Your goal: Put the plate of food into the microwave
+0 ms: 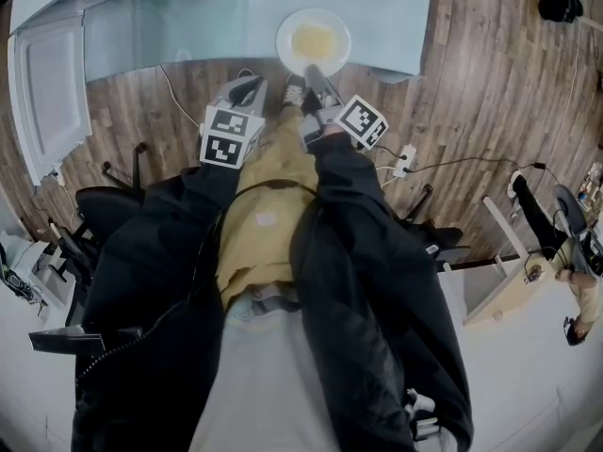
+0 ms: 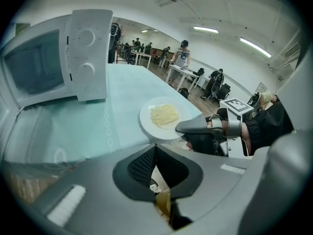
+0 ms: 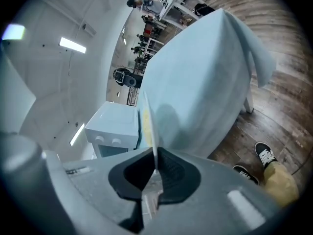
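Observation:
A white plate (image 1: 313, 40) with yellow noodles (image 1: 314, 39) lies at the near edge of the table with the pale blue cloth (image 1: 188, 17). My right gripper (image 1: 316, 72) is shut on the plate's near rim; in the right gripper view the rim (image 3: 148, 121) runs edge-on between the jaws of this gripper (image 3: 154, 173). The left gripper view shows the plate (image 2: 161, 121) with the right gripper (image 2: 182, 131) on its edge. My left gripper (image 1: 247, 88) hangs just off the table edge, its jaws (image 2: 155, 153) together with nothing in them. The white microwave (image 1: 47, 92) stands at the table's left end.
The microwave (image 2: 49, 62) has its knobs (image 2: 85, 53) facing me. Wooden floor lies under the table edge, with a power strip (image 1: 405, 158), cables and black office chairs (image 1: 104, 205). A person (image 1: 565, 252) sits at the far right. More people and desks stand in the background (image 2: 183, 58).

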`<state>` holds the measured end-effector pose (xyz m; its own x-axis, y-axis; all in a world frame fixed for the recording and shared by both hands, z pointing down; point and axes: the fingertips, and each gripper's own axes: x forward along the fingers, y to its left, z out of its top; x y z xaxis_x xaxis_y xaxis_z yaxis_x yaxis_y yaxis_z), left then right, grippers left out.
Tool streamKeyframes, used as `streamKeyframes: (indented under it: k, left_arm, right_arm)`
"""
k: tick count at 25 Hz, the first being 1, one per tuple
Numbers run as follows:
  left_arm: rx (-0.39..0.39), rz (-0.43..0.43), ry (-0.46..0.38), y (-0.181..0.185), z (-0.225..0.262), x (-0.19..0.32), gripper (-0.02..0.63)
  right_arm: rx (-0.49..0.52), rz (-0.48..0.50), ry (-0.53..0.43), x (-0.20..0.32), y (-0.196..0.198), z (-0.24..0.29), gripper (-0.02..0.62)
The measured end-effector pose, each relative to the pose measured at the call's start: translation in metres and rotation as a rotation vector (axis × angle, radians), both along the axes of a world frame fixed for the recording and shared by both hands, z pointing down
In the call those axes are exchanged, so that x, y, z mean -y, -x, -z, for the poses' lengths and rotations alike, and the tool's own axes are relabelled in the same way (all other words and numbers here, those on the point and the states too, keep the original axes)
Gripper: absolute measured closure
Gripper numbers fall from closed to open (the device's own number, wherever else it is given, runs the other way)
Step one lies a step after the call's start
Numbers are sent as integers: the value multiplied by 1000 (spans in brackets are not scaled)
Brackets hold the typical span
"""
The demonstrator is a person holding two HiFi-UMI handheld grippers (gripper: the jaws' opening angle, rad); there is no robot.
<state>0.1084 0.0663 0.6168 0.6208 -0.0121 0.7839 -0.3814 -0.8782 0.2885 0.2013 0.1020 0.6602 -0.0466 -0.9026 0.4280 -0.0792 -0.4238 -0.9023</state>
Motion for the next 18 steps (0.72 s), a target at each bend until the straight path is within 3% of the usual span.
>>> streamKeyframes:
  k: [5, 18]
  left_arm:
    - [-16, 33, -13, 8, 5, 5, 611]
    - [-39, 210, -29, 59, 21, 42, 611]
  right_arm:
    - [17, 25, -13, 3, 11, 10, 583]
    - [6, 217, -80, 63, 82, 43, 583]
